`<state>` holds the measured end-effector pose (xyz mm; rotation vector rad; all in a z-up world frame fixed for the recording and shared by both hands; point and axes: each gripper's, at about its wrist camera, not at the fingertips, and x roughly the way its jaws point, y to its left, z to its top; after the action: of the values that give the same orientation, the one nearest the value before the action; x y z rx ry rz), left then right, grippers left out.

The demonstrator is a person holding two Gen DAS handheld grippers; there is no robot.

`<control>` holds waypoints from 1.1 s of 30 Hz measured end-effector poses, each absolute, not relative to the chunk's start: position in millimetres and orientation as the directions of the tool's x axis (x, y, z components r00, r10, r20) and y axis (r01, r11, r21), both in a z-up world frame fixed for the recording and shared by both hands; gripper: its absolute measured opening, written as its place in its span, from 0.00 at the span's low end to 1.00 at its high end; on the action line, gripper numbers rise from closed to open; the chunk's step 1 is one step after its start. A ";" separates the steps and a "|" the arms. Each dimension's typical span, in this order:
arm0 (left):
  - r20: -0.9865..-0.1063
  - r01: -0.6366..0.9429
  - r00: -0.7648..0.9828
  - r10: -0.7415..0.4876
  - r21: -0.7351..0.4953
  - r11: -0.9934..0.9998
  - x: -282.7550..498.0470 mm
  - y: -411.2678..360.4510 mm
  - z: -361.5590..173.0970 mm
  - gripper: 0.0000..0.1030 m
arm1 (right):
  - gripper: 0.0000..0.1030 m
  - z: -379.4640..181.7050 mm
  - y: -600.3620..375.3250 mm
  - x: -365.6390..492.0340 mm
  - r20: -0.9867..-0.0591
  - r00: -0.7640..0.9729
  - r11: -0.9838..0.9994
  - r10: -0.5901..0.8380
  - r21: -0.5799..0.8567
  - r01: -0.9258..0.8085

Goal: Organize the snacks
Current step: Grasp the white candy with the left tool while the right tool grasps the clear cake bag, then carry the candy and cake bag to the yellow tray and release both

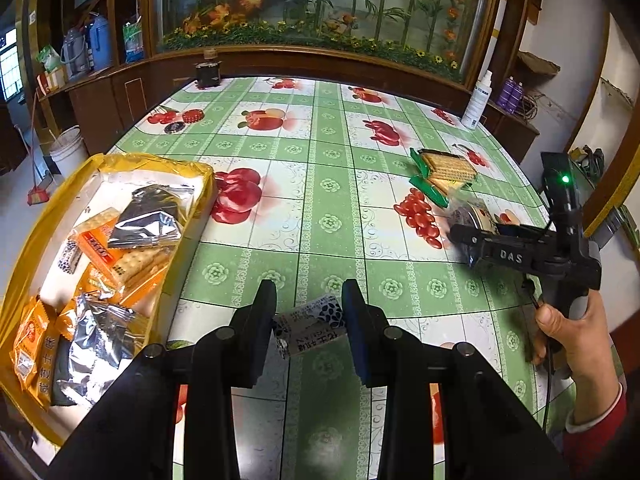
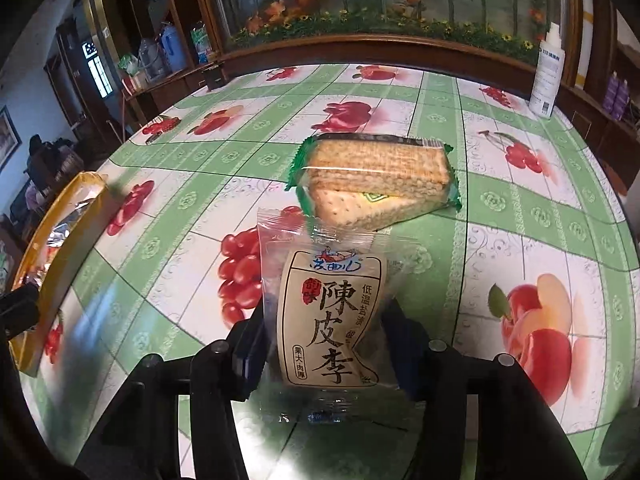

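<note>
I work on the table (image 1: 328, 200) covered in a green-and-white oilcloth printed with red fruit. The yellow cardboard tray (image 1: 48, 216), at the near left edge, already holds orange and silver snack packets; it is the destination as I judge it.

Step in hand: carry both gripped packets to the tray.
1. Keep each grip firm but light. Both wrappers are thin film and will slip or crush.
2. Bring the packets over the tray wall, not against it.
3. Release only once each packet is above a bare part of the tray floor.

Two green-edged clear packets of pale square crackers (image 2: 376, 176) lie stacked at the far right of the table, just beyond my right tool. They remain to be collected.

My right gripper (image 2: 324, 344) is narrow, its pads pressing the sides of a clear-film packet with a cream label in black characters (image 2: 332, 308). The packet stands upright between the fingers. My right hand (image 1: 568, 328), in a red sleeve, holds the black handle from below.

My left gripper (image 1: 308, 324) is narrow, clamped on a small white-and-black patterned sachet (image 1: 312, 326), held crosswise above the near table. Both tools point steeply down and forward.
</note>
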<state>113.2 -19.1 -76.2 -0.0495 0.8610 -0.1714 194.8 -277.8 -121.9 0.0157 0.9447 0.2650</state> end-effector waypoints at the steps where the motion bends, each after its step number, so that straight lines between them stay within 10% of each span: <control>1: -0.746 0.125 0.646 -0.162 -0.106 0.986 111.5 -17.9 -74.4 0.30 | 0.51 -121.7 -276.4 191.0 -0.796 0.554 0.964 0.245 0.140 -0.226; 33: -0.658 -0.155 0.740 0.139 0.034 0.987 58.5 73.0 -42.4 0.31 | 0.50 -14.1 -134.3 79.4 -0.569 0.599 0.811 0.564 0.243 -0.532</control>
<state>58.5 73.0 -42.4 -0.0231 0.7201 0.1610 79.4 -134.3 -14.1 0.0502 0.6772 0.6355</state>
